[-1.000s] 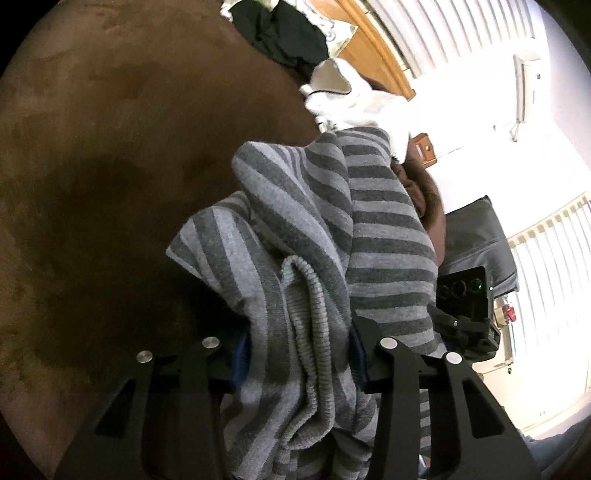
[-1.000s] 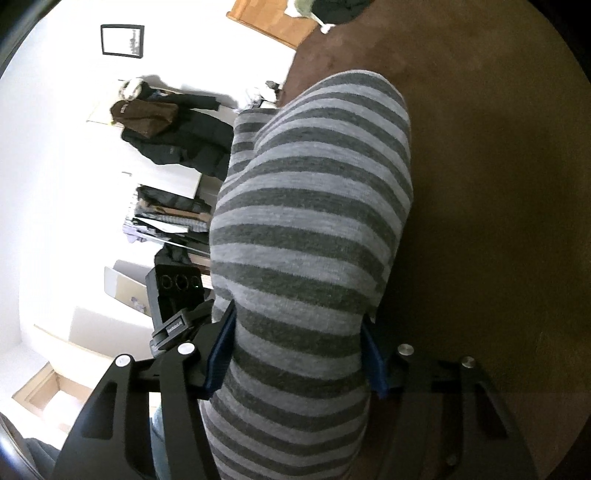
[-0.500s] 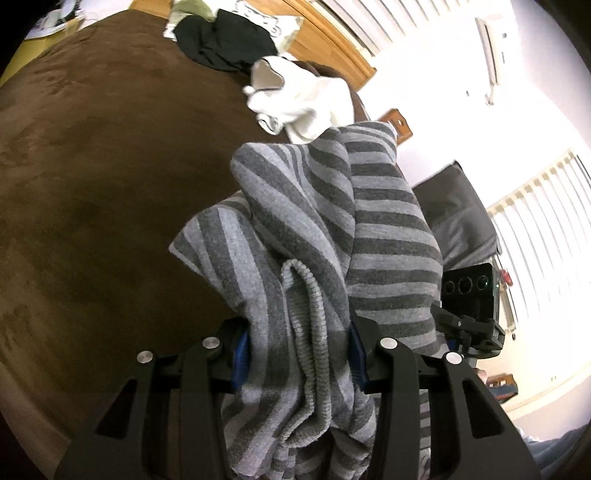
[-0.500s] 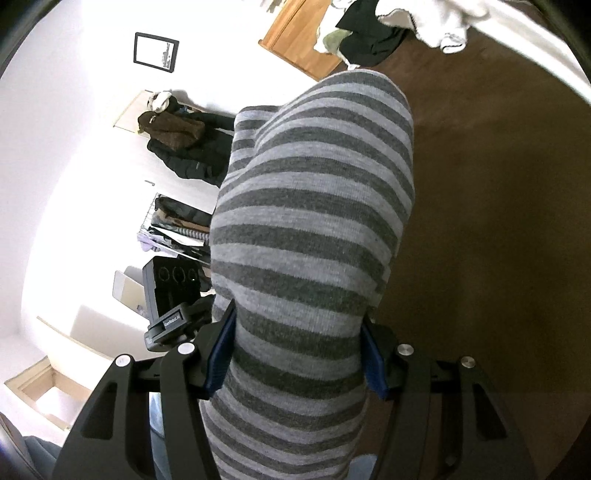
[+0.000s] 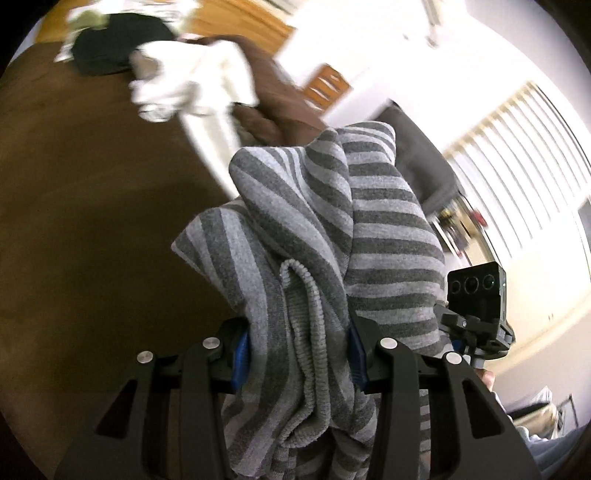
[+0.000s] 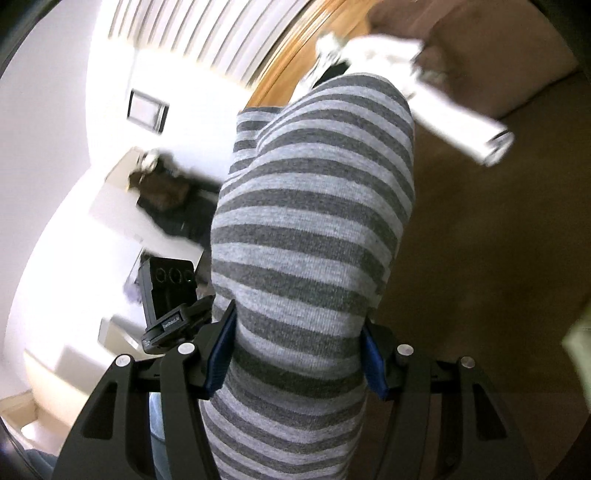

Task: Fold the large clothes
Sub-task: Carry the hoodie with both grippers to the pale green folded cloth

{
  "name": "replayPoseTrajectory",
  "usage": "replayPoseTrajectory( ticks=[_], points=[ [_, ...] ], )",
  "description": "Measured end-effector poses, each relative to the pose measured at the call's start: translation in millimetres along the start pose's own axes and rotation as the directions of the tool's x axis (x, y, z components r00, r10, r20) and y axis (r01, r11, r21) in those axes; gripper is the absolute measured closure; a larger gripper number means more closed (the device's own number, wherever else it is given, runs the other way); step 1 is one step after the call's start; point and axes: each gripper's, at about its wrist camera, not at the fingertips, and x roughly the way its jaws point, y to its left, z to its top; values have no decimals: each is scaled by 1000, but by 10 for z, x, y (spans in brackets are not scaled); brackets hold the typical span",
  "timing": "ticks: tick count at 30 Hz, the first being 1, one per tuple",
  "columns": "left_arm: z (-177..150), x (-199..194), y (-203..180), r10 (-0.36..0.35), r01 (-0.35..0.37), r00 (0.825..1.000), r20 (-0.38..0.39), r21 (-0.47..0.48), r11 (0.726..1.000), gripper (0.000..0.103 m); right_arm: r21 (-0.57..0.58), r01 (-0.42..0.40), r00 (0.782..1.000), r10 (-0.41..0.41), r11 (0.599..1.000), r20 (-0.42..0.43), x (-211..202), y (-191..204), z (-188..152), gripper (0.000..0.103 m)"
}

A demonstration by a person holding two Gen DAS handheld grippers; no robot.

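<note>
A grey striped knit garment [image 5: 314,229] is bunched between the blue pads of my left gripper [image 5: 299,350], which is shut on it; a ribbed hem hangs in the middle. In the right wrist view the same striped garment [image 6: 310,221] bulges up between the pads of my right gripper [image 6: 295,350], also shut on it. Both grippers hold it lifted above the brown bed cover [image 5: 92,203]. The right gripper's camera block [image 5: 476,291] shows close beside the left one; the left gripper's block [image 6: 170,291] shows in the right view.
A white garment [image 5: 188,85] and a black garment [image 5: 110,48] lie at the far end of the bed by the wooden headboard [image 5: 243,18]. Window blinds [image 5: 517,177] are to the right. Dark coats [image 6: 173,206] hang on the wall.
Both grippers have swung upward and tilted with the striped garment still held; the views now show more wall, blinds and headboard, with motion blur. The grip has not changed.
</note>
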Motion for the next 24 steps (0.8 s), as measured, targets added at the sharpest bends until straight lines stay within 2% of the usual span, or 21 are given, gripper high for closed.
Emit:
replayPoseTrajectory(
  ticks=[4,7,10,13,19,22,23,24],
  points=[
    [200,768,-575,-57,64,995,-78,83,995,59,35,75,991,-79,997,107,-786,-307,50,44],
    [236,1256,-913,-98,115,985,-139,121,986,59,88,134,971,-149,987,189,-1410,-600,2,44],
    [248,1819,-1293,-119,156,969,-215,165,974,59,140,173,947,-204,975,248,-1853,-884,-92,44],
    [145,2374,-1660,-104,177,948,-301,225,958,59,182,228,917,-274,956,289,-2231,-1147,-221,44],
    [-63,3102,-2120,-80,206,911,-404,279,938,59,301,223,872,-328,927,363,-2763,-1744,-471,44],
    [-184,3478,-2206,-46,201,888,-458,296,934,59,368,205,852,-350,907,389,-2941,-2141,-636,44],
    [-257,3652,-2197,-17,187,877,-481,307,933,59,391,212,845,-369,895,387,-2956,-2293,-701,44],
    [-327,3749,-2200,10,175,872,-489,332,927,59,418,216,840,-386,883,381,-2954,-2447,-758,44]
  ],
)
